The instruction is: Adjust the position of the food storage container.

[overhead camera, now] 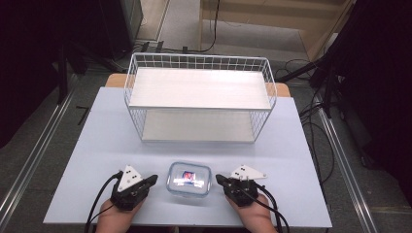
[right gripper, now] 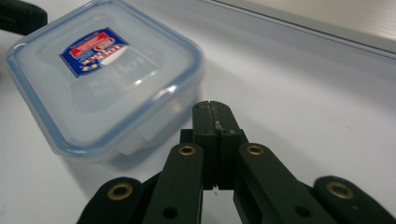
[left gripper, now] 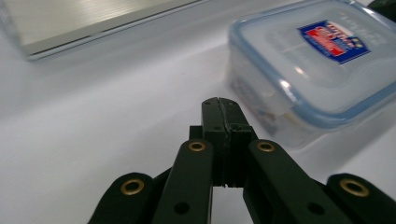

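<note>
Both claws are sitting pressed together, empty: left claw and right claw flanking the lidded plastic food container on the tabletop.

A lidded container sits on the surface near its front edge, between the left tongs on its left and the right tongs on its right, each just beside it. Behind it, toward the far edge, stands a two-level wire shelf.

A lab-like recording space: bare table, floor cables, dark stands.
</note>
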`<control>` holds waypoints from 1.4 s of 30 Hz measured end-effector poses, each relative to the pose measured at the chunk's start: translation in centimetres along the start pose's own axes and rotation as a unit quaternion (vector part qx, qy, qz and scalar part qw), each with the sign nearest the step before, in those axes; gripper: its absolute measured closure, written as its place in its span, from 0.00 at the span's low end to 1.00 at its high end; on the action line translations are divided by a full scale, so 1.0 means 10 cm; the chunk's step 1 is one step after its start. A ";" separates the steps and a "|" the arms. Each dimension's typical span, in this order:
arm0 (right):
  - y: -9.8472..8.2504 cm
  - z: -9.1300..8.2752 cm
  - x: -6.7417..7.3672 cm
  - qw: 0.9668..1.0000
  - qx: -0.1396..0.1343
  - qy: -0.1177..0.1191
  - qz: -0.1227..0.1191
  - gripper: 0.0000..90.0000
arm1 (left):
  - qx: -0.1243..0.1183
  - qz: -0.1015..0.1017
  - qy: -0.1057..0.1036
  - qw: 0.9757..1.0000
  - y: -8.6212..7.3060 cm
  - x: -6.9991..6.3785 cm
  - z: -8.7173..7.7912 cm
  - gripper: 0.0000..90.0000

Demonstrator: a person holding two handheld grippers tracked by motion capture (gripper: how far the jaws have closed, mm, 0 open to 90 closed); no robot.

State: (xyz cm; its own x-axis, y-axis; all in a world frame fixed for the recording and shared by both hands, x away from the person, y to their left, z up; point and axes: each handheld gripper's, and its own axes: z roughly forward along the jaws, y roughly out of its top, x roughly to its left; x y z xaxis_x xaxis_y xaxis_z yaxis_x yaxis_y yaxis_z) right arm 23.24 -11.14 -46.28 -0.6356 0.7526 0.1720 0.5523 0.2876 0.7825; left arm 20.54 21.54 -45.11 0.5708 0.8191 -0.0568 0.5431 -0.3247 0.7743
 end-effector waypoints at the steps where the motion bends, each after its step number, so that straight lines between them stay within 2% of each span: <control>1: -0.01 -0.02 -0.02 1.000 -0.001 -0.002 0.004 1.00 | 0.000 0.000 0.000 1.000 0.00 0.00 0.00 1.00; 2: -0.04 -0.07 -0.06 1.000 -0.003 -0.008 0.010 1.00 | 0.003 0.009 -0.012 1.000 0.02 -0.07 0.06 1.00; 3: -0.05 -0.09 -0.09 1.000 -0.005 -0.011 0.013 1.00 | 0.003 0.009 -0.012 1.000 0.02 -0.07 0.06 1.00; 4: -0.07 -0.12 -0.11 1.000 -0.006 -0.014 0.017 1.00 | 0.006 0.015 -0.021 1.000 0.03 -0.13 0.08 1.00; 7: -0.10 -0.19 -0.17 0.999 -0.010 -0.023 0.025 1.00 | 0.003 0.011 -0.025 1.000 0.05 -0.17 0.08 1.00; 8: -0.14 -0.25 -0.22 0.999 -0.013 -0.030 0.031 1.00 | -0.003 0.015 -0.037 0.999 0.08 -0.23 0.07 1.00; 9: -0.16 -0.27 -0.24 0.999 -0.014 -0.033 0.033 1.00 | -0.002 0.023 -0.040 0.999 0.09 -0.26 0.07 1.00; 11: -0.18 -0.31 -0.28 0.998 -0.014 -0.038 0.038 1.00 | -0.001 0.024 -0.041 0.999 0.10 -0.28 0.07 1.00; 15: -0.20 -0.38 -0.31 0.998 -0.025 -0.041 0.043 1.00 | -0.005 0.016 -0.035 0.999 0.12 -0.23 0.08 1.00; 16: -0.20 -0.41 -0.31 0.998 -0.029 -0.040 0.042 0.99 | -0.008 0.006 -0.028 1.000 0.13 -0.16 0.05 1.00; 17: -0.20 -0.41 -0.31 0.998 -0.029 -0.040 0.042 0.99 | -0.008 0.006 -0.028 1.000 0.13 -0.16 0.05 0.99; 18: -0.19 -0.43 -0.30 0.998 -0.034 -0.035 0.043 0.96 | -0.018 -0.003 -0.018 1.000 0.15 -0.09 0.01 0.97; 20: -0.18 -0.44 -0.31 0.998 -0.040 -0.031 0.044 0.93 | -0.030 -0.016 -0.010 0.999 0.16 -0.01 -0.03 0.94; 23: -0.17 -0.45 -0.30 0.998 -0.045 -0.022 0.046 0.87 | -0.035 -0.026 -0.006 0.999 0.17 0.04 -0.06 0.86; 24: -0.17 -0.45 -0.30 0.998 -0.047 -0.019 0.046 0.85 | -0.037 -0.033 -0.004 0.999 0.18 0.07 -0.08 0.86; 25: -0.16 -0.45 -0.30 0.998 -0.047 -0.013 0.049 0.81 | -0.036 -0.038 -0.005 0.999 0.18 0.09 -0.09 0.80; 29: -0.11 -0.44 -0.26 0.997 -0.053 -0.001 0.055 0.67 | -0.048 -0.063 -0.021 0.997 0.20 0.14 -0.11 0.69; 34: -0.07 -0.41 -0.19 0.997 -0.058 0.012 0.054 0.53 | -0.052 -0.064 -0.015 0.996 0.22 0.13 -0.11 0.57; 42: -0.01 -0.33 -0.13 0.996 -0.062 0.025 0.063 0.42 | -0.044 -0.074 -0.032 0.996 0.22 0.14 -0.07 0.49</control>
State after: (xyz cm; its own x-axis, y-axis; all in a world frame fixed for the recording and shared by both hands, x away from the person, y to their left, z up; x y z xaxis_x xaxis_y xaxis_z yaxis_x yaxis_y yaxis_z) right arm 22.24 -14.11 -44.56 -0.5930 0.7465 0.3018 0.5611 0.1143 0.8198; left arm 22.08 22.33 -43.09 0.5281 0.8225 -0.2110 0.5688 -0.1581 0.8071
